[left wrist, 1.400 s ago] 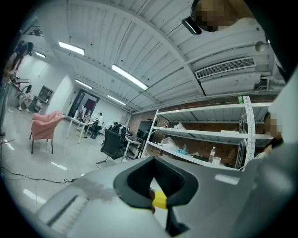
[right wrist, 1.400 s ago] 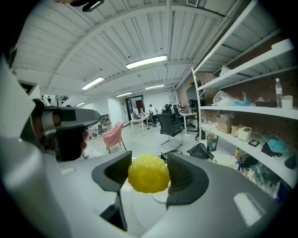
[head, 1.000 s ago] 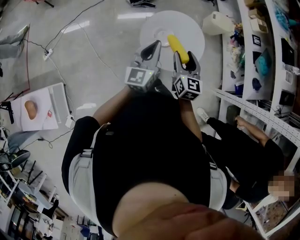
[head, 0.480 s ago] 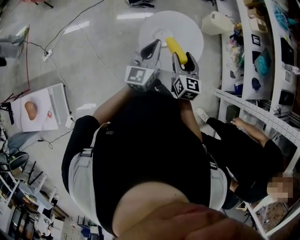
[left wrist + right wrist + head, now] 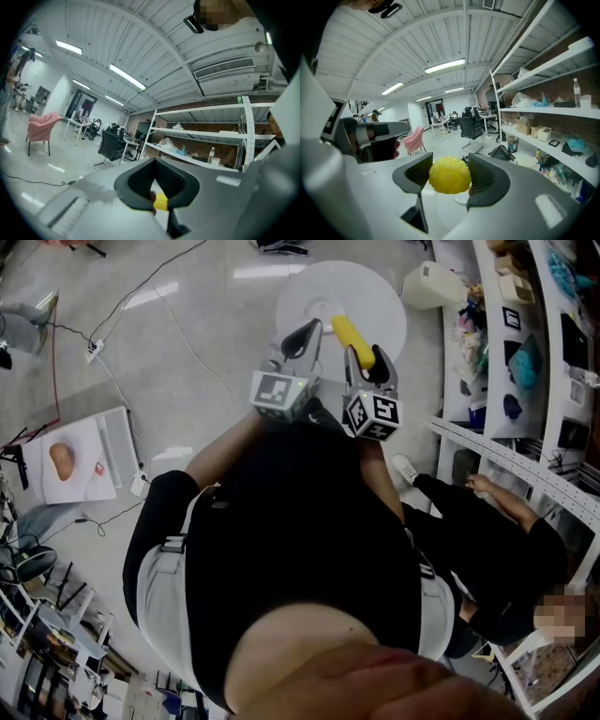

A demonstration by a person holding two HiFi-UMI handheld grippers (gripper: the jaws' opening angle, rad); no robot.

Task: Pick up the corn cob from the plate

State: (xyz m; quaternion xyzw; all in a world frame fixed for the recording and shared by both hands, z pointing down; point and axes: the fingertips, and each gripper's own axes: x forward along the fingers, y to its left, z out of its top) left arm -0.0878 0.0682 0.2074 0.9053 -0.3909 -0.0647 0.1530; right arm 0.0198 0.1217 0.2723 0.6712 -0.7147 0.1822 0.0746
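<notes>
The yellow corn cob (image 5: 351, 335) sticks out past my right gripper (image 5: 367, 358), over the near edge of the round white plate (image 5: 314, 292). In the right gripper view the cob's knobbly end (image 5: 449, 175) fills the gap between the dark pads, and my right gripper (image 5: 449, 182) is shut on it. Just left of it is my left gripper (image 5: 302, 337), its fingers drawn together with nothing in them. In the left gripper view my left gripper (image 5: 157, 199) has its pads meeting, and a bit of yellow shows beyond the tips.
Metal shelves (image 5: 525, 352) with boxes run down the right side, and a seated person (image 5: 487, 549) is below them. A white container (image 5: 433, 285) stands by the plate. Cables (image 5: 122, 306) cross the floor. A white board with a brown object (image 5: 62, 459) lies at left.
My right gripper and the corn cob have shifted very slightly to the left. The left gripper has stayed where it was.
</notes>
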